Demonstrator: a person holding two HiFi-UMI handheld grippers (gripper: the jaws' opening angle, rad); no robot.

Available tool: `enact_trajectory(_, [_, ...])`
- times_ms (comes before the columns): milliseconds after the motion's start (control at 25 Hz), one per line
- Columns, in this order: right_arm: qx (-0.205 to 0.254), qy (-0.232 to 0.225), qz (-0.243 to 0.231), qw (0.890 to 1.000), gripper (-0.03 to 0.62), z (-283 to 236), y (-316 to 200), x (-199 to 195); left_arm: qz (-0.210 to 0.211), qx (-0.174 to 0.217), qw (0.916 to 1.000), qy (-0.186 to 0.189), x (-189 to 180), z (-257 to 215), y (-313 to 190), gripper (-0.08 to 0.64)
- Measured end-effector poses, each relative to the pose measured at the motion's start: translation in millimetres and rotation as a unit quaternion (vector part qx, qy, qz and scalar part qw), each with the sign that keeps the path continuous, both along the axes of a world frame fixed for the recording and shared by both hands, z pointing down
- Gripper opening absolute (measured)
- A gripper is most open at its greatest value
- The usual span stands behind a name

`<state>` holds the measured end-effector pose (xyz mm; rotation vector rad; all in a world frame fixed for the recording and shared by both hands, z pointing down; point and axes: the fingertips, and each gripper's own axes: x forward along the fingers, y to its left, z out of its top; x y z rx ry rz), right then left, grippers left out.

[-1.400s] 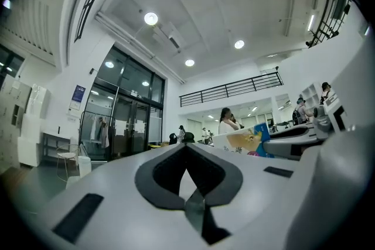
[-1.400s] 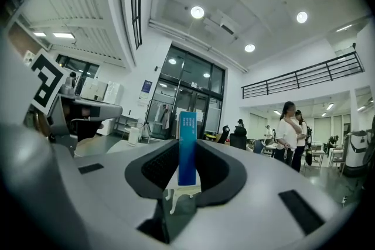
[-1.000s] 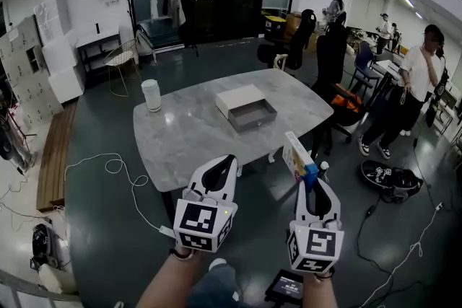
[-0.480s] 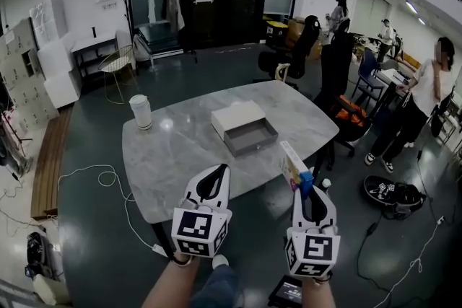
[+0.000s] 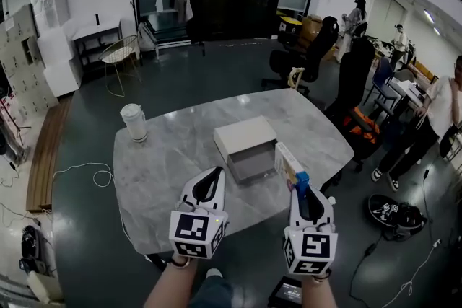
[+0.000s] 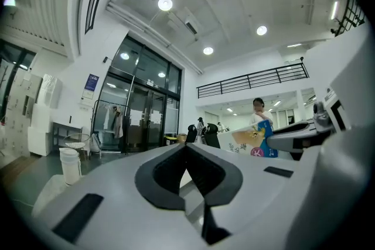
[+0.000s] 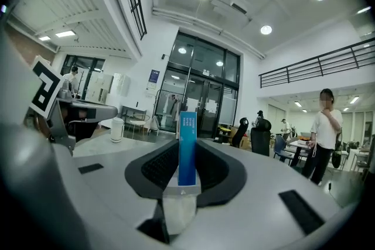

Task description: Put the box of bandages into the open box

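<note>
While right fingers (image 7: 153,168) clamp the bandage box (image 7: 187,146) and left fingers (image 6: 166,175) touch, the open box (image 5: 245,137) sits on marble table (image 5: 170,162).

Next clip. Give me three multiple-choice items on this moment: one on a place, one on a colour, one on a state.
1. Where is the open box?
A. on the marble table
B. on the floor
C. on a chair

2. What colour is the narrow edge of the box of bandages that faces the right gripper view?
A. red
B. blue
C. green

3. What state is the right gripper in?
A. open and empty
B. shut on nothing
C. shut on the box of bandages

Answers:
1 A: the open box sits near the middle of the table top.
2 B: the right gripper view shows a blue edge standing upright.
3 C: the fingers press on the box of bandages from both sides.
</note>
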<state>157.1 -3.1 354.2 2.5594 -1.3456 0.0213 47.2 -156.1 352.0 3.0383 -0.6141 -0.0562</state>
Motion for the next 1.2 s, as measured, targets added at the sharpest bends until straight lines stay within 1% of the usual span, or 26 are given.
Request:
enact_trajectory(200, [-0.005, -0.009, -0.015, 1.0, 0.101, 1, -38, 29, -0.02, -0.008, 0.9998, -0.006, 16, 2, -35, 0.011])
enact_trajectory(480, [-0.009, -0.015, -0.04, 0.999, 0.101, 3, -61, 49, -0.051, -0.011, 0.9985, -0.018, 19, 8, -62, 0.011])
enact_trajectory(640, [-0.016, -0.023, -0.065, 0.997, 0.101, 15, -73, 68, -0.074, -0.011, 0.9969, -0.024, 29, 13, -71, 0.011])
enact_trajectory(840, [-0.028, -0.024, -0.114, 0.993, 0.101, 21, -93, 97, -0.114, -0.014, 0.993, -0.025, 50, 15, -78, 0.011])
enact_trajectory(960, [-0.029, -0.025, -0.14, 0.989, 0.101, 18, -108, 108, -0.135, -0.014, 0.9902, -0.03, 55, 15, -84, 0.011])
enact_trajectory(1200, [-0.037, -0.042, -0.183, 0.982, 0.101, 26, -131, 138, -0.188, -0.024, 0.981, -0.039, 62, 26, -96, 0.011])
